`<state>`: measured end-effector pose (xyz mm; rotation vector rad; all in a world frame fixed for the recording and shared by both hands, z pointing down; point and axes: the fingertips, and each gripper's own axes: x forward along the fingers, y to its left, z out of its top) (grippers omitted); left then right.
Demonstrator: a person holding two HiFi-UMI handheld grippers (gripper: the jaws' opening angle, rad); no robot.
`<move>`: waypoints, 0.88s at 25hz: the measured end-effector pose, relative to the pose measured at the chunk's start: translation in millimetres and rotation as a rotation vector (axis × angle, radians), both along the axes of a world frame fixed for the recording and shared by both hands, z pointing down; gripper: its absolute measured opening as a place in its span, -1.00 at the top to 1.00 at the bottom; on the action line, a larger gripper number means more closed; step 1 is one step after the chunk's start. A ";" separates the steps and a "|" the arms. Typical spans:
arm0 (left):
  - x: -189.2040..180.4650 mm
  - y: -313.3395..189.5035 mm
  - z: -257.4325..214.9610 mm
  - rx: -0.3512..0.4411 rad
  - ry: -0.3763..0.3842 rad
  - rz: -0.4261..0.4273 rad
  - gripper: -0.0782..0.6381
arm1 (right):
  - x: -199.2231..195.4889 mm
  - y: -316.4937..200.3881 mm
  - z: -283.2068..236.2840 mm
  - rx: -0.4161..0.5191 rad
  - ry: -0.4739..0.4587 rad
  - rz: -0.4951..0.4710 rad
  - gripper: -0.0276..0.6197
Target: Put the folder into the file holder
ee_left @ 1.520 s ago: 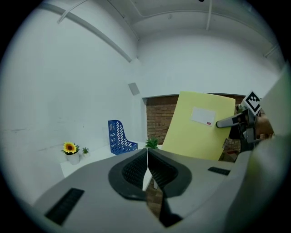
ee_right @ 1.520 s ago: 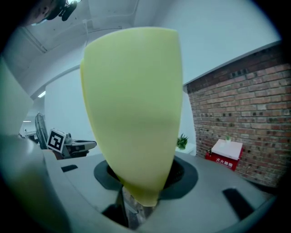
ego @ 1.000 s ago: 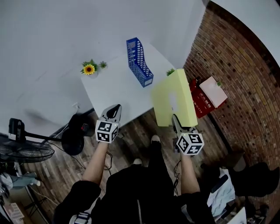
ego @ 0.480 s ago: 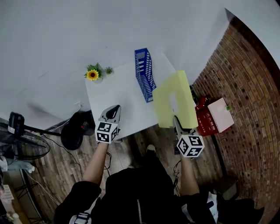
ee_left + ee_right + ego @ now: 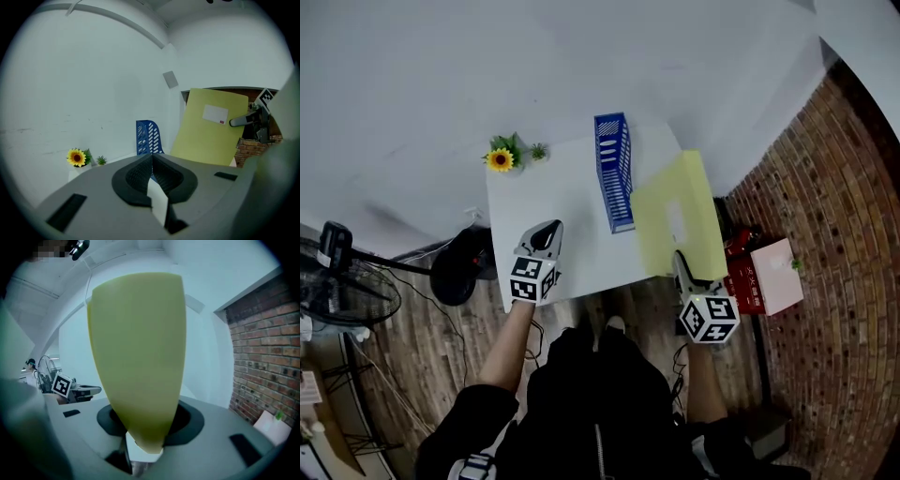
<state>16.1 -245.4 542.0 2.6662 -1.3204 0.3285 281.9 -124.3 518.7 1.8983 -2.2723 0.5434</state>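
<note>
Your right claw [image 5: 679, 261] is clamped on the bottom edge of the yellow folder [image 5: 675, 211], held upright just beside the blue file holder [image 5: 614, 173] on the white surface [image 5: 548, 197]. Your left claw [image 5: 546, 234] is closed and empty above the near edge.

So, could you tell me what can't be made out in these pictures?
Holder interior: head view, too small; left gripper view, its wall hides it.
Label print on folder: left gripper view, too small.
Holder in right gripper view: hidden, likely behind folder.
</note>
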 end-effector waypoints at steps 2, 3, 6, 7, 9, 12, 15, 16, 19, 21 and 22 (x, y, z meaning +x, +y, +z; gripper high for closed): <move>1.5 -9.6 -0.2 0.001 0.001 0.003 0.71 | -0.1 -6.3 1.5 -0.002 -0.002 -0.002 0.38; 2.2 -14.0 -0.1 0.000 0.003 0.006 0.71 | -0.8 -8.9 1.8 -0.004 0.001 -0.003 0.38; 3.8 -20.7 1.1 -0.001 0.009 0.019 0.71 | -5.1 -13.6 1.4 -0.011 0.012 -0.006 0.38; 3.6 -24.5 0.6 0.001 0.010 0.024 0.71 | -6.9 -16.8 0.0 -0.009 0.014 -0.005 0.38; 1.0 -33.1 -1.1 0.004 0.013 0.028 0.71 | -11.3 -24.7 -3.9 -0.004 0.017 -0.002 0.38; -6.8 -40.9 -2.8 0.008 0.016 0.025 0.71 | -18.5 -35.1 -9.2 0.001 0.027 -0.011 0.38; -17.1 -45.7 -3.0 0.010 0.018 0.016 0.71 | -25.5 -46.9 -13.7 0.006 0.038 -0.023 0.38; -20.9 -47.2 -2.6 0.009 0.018 0.012 0.71 | -27.9 -51.3 -15.2 0.007 0.041 -0.027 0.38; -32.5 -51.3 -2.3 0.008 0.019 -0.004 0.71 | -35.0 -64.7 -20.3 0.011 0.050 -0.042 0.38; -38.9 -53.7 -2.2 0.007 0.023 -0.015 0.71 | -39.1 -73.4 -23.3 0.015 0.057 -0.052 0.38; -41.7 -54.8 -2.1 0.008 0.024 -0.019 0.71 | -40.9 -77.7 -24.6 0.016 0.060 -0.056 0.38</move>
